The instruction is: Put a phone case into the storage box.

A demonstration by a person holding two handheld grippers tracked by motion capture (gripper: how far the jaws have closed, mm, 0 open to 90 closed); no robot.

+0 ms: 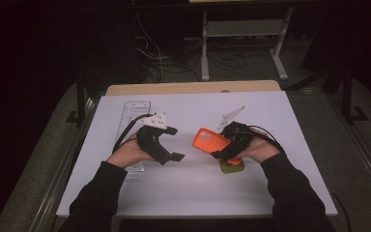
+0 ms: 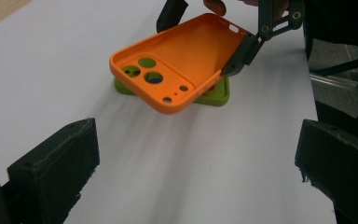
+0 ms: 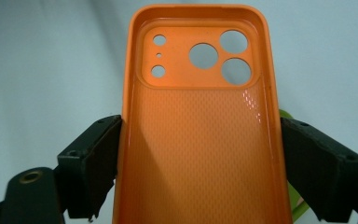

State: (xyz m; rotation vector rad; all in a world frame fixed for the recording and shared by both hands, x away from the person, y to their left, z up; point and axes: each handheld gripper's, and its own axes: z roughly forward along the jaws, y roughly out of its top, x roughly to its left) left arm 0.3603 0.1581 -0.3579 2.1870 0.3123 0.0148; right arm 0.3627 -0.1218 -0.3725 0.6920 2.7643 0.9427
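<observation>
Two hand-held grippers over a white table (image 1: pixel 183 188). The left gripper (image 1: pixel 172 143) hovers with its jaws spread wide and nothing between them. To its right, the right gripper (image 1: pixel 224 150) grips an orange phone case (image 1: pixel 209 141) by its long sides, raised off the table, above a green case (image 1: pixel 232 167) lying flat beneath.

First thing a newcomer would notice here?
The orange phone case, held off the white table right of centre, clamped across its sides by the right gripper. Under it lies a green case. The left gripper faces it, open and empty.
</observation>
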